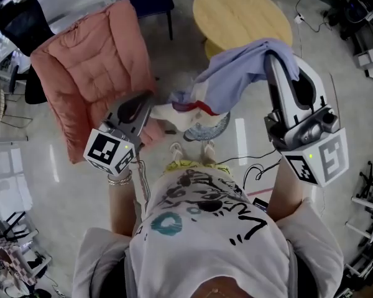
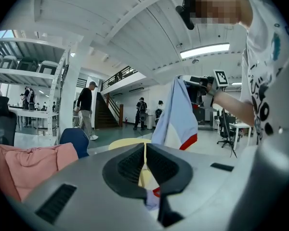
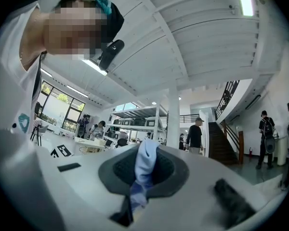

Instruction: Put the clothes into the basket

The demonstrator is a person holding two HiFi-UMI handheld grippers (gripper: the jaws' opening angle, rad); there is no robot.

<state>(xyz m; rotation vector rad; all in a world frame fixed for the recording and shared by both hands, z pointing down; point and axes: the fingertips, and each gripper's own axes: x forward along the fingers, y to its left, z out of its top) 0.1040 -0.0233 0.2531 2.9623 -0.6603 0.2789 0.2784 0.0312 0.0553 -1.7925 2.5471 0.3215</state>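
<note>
The shirt (image 1: 245,73) could slip out and fall on the floor, because each tool only pinches a small bit of it and most of the cloth hangs free. It could also miss the basket (image 1: 210,131), since what looks like the basket is mostly hidden under the cloth near the middle of the head view, so it is hard to aim. The loose part could catch on the pink padded chair (image 1: 93,61) at the upper left, or swing over to the round wooden table (image 1: 242,14) at the top. The left gripper (image 2: 145,150) is squeezed tight on a thin white and red edge of the shirt. The right gripper (image 3: 144,153) is squeezed tight on a bunched-up light blue part. The shirt is up in the air between the two tools, in the middle of the head view, just above the spot where the basket seems to be. It is soft and floppy. It is mostly pale blue-purple, with some white and a red strip along one edge. It sags and folds in the middle, so I think it will flop down fast once the tools let go.
</note>
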